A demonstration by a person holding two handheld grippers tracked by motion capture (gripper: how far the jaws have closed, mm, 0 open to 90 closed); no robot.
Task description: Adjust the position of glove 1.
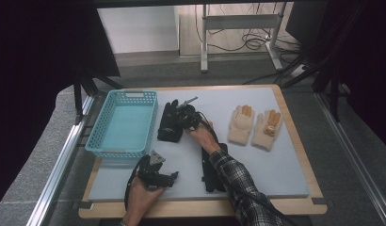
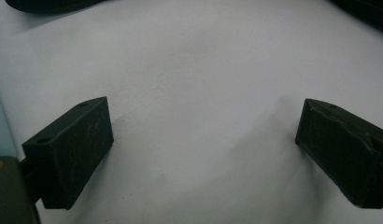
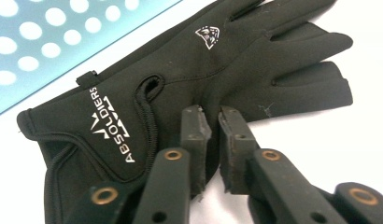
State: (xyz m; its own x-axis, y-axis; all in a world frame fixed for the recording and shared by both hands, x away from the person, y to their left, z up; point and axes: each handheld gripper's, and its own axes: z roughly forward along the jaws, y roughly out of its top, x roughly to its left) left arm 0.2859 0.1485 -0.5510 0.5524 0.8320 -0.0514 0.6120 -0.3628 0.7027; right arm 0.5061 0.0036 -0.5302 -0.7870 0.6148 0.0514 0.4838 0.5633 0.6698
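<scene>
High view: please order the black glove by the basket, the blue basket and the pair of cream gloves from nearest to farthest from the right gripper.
1. Black glove by the basket: right at the right gripper, its jaws closed on the glove's edge.
2. Blue basket: just beyond that glove, to the left.
3. Cream gloves: apart, to the right, near the mat's right edge.

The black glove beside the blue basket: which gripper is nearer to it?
Right. The right gripper has its jaws pinched on the black glove at its edge; the left gripper rests open on the mat, nearer the person.
</scene>
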